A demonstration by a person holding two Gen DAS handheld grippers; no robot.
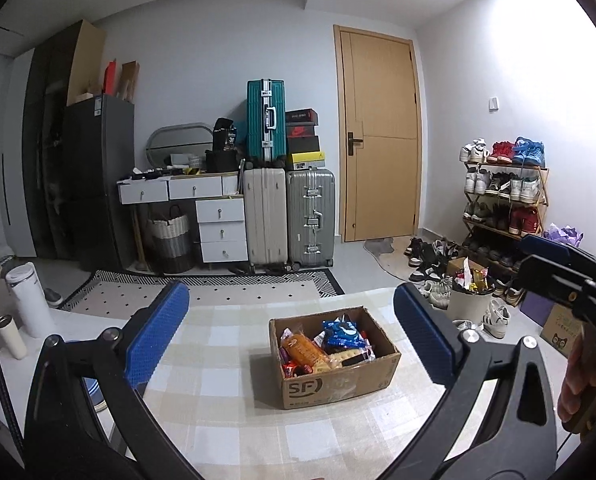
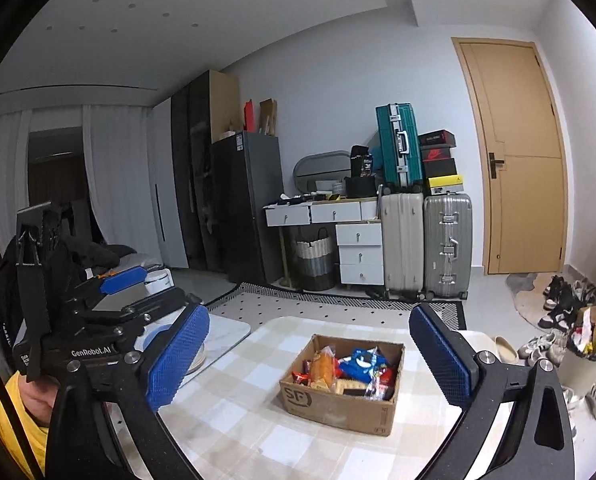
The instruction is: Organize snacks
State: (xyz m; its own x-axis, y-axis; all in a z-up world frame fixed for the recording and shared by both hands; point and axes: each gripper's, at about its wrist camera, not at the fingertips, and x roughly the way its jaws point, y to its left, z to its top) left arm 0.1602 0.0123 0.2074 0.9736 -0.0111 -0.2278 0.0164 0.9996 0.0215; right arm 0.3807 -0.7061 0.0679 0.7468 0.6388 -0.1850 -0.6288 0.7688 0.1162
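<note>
An open cardboard box [image 1: 337, 384] marked SF stands on the checked tablecloth [image 1: 218, 420], mid-table. It holds several snacks, among them a blue packet [image 1: 343, 334] and an orange packet [image 1: 303, 350]. My left gripper [image 1: 290, 289] hovers open above the table on the near side of the box, blue pads wide apart with nothing between them. In the right wrist view the same box [image 2: 337, 404] sits ahead with its blue packet [image 2: 361, 362]. My right gripper [image 2: 309, 312] is also open and empty. Each gripper shows at the edge of the other's view.
A white bin [image 1: 469, 304] stuffed with wrappers stands on the floor right of the table. White bottles [image 1: 28, 300] stand on a side surface at the left. Suitcases [image 1: 288, 216], a drawer unit, a shoe rack [image 1: 501, 196] and loose shoes line the far wall.
</note>
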